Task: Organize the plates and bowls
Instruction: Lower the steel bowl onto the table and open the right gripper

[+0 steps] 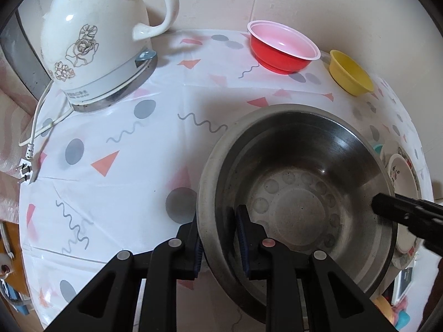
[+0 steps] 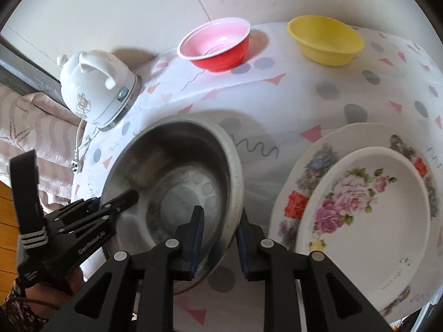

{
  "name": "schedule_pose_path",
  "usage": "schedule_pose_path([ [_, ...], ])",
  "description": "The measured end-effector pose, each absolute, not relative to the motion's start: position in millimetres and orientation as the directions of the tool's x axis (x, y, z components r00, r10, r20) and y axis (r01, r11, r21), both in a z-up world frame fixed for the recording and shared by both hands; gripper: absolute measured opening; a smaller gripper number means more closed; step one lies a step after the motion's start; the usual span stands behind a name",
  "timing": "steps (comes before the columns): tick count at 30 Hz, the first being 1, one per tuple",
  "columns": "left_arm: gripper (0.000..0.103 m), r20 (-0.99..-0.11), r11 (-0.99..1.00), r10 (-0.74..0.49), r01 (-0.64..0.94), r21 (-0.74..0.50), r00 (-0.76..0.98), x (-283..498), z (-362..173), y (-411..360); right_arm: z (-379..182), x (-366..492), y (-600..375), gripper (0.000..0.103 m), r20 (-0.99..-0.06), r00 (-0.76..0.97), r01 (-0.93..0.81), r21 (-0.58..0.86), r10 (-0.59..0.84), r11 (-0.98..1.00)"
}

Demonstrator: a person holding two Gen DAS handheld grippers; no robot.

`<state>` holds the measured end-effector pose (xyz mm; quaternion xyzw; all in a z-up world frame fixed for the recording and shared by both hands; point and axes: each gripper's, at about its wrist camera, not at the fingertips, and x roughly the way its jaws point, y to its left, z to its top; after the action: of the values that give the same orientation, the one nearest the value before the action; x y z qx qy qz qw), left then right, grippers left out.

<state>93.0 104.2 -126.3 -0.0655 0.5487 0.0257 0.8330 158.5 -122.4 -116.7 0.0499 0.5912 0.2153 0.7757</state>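
Left wrist view: left gripper [image 1: 218, 238] straddles the near rim of the steel bowl [image 1: 299, 193], one finger outside the wall, one inside, pads against the metal, so it is gripping the rim. The bowl sits on the bench [image 1: 124, 127] near its front edge, mouth up, round, so no long axis to speak of. Red bowl [image 1: 282, 47] and yellow bowl [image 1: 350, 73] stand at the back, kettle [image 1: 99, 44] far left.

Right wrist view: right gripper [image 2: 218, 238] straddles the opposite rim of the same bowl; a visible gap shows beside the outer pad, so this grip looks slack, not clamped. Just right of the bowl, a small floral plate [image 2: 365, 213] lies stacked on a larger plate [image 2: 301, 182], both flat, faces up.

Step judged: two-handed handling of the steel bowl, either just set down or about to be lifted. Next move calls for both sides matching, then keeping the bowl level.
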Motion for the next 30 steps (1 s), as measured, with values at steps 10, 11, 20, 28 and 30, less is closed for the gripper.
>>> schedule_pose_path([
  [10,0.021,-0.917,0.989,-0.022,-0.126,-0.078,0.399,109.4,-128.9,104.4,-110.9,161.5,-140.6,0.024,-0.879,0.251,-0.233,0.351,0.405,0.907],
  [11,0.021,-0.916,0.989,-0.021,-0.127,-0.078,0.4,110.9,-128.1,103.5,-109.1,162.9,-143.9,0.024,-0.874,0.26,-0.222,0.359,0.41,0.906],
  [20,0.031,-0.91,0.986,-0.003,-0.152,-0.072,0.415,111.1,-118.2,106.8,-86.4,175.0,-181.9,0.024,-0.836,0.358,-0.12,0.4,0.416,0.909],
  [28,0.071,-0.882,0.987,0.04,-0.159,-0.04,0.47,109.6,-96.6,106.5,-87.3,179.8,-195.8,0.024,-0.84,0.362,-0.073,0.407,0.404,0.911],
  [30,0.078,-0.874,0.985,0.049,-0.166,-0.036,0.483,110.2,-90.0,107.0,-87.6,179.6,-195.7,0.024,-0.841,0.364,-0.069,0.404,0.4,0.912],
])
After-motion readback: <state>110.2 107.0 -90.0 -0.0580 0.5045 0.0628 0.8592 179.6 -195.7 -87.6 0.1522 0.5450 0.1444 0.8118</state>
